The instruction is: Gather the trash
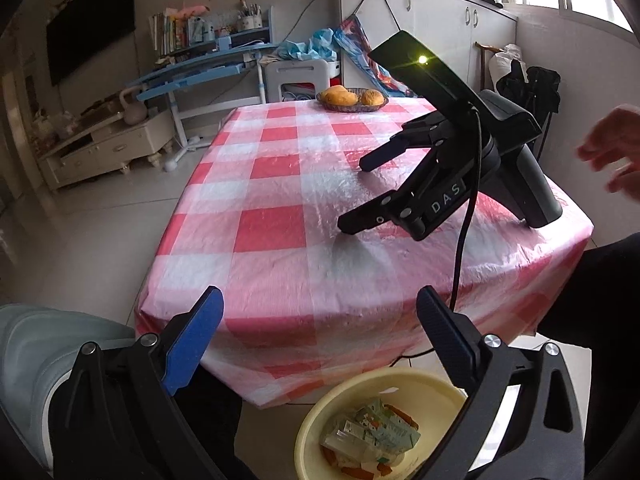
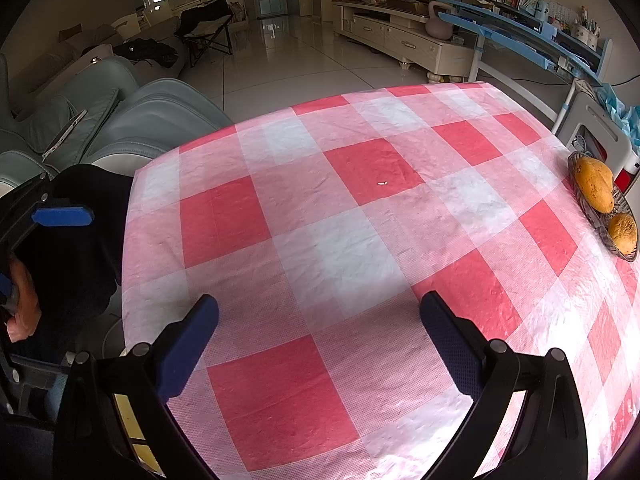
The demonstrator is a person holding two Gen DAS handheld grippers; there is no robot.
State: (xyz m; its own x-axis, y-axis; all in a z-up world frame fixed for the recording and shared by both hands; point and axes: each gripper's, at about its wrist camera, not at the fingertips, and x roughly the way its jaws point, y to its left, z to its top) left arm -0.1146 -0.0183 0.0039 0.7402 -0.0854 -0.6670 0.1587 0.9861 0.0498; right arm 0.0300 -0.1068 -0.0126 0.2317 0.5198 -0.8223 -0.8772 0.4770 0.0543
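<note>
Both grippers' fingers (image 1: 442, 328) spread, empty; right gripper (image 1: 360, 192) on table (image 1: 280, 184), fruit dish (image 1: 352, 106) beyond.

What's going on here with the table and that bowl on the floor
A person is collecting trash. The right gripper rests open on the checkered table, set down, with a bare hand beside it. The left gripper is open and empty above a yellow basin holding wrappers. One tiny white scrap remains on the table.

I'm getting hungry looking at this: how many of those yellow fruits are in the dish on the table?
2. One larger yellow fruit lies toward the far end of the dish, one smaller yellow fruit nearer the camera. Another could hide behind them, though none shows.
</note>
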